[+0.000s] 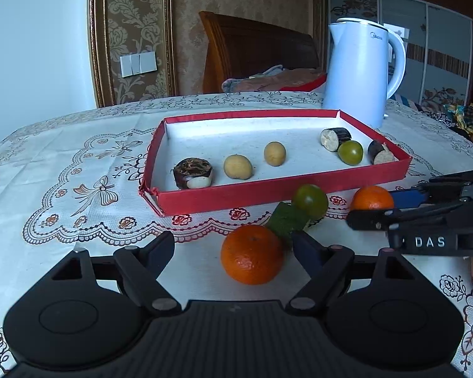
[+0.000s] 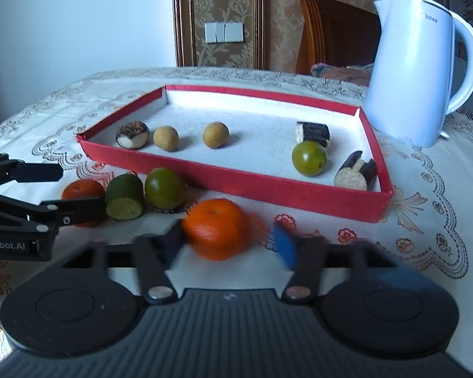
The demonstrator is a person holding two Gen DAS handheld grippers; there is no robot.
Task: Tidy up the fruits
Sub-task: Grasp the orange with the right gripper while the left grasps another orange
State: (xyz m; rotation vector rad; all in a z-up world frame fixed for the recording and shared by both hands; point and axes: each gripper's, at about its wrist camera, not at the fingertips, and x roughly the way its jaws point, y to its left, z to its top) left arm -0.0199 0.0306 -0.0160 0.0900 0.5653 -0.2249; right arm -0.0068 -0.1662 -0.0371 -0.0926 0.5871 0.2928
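Note:
A red box lid (image 1: 268,190) (image 2: 268,186) lies on the table and holds two yellow-brown round fruits (image 1: 237,166) (image 2: 166,138), a green tomato (image 1: 350,152) (image 2: 309,158), two dark cut pieces (image 1: 335,138) (image 2: 313,133) and a brown chunk (image 1: 193,172) (image 2: 132,134). In front of it lie two oranges, a green tomato (image 1: 310,201) (image 2: 164,187) and a cucumber piece (image 1: 287,220) (image 2: 124,201). My left gripper (image 1: 233,249) (image 2: 58,190) is open around the near-left orange (image 1: 252,254) (image 2: 83,190). My right gripper (image 2: 230,242) (image 1: 370,208) is open around the other orange (image 2: 216,233) (image 1: 372,197).
A white electric kettle (image 1: 361,72) (image 2: 416,69) stands behind the lid's right corner. A lace tablecloth (image 1: 78,173) covers the table. A wooden headboard (image 1: 255,50) and bedding lie beyond the far edge.

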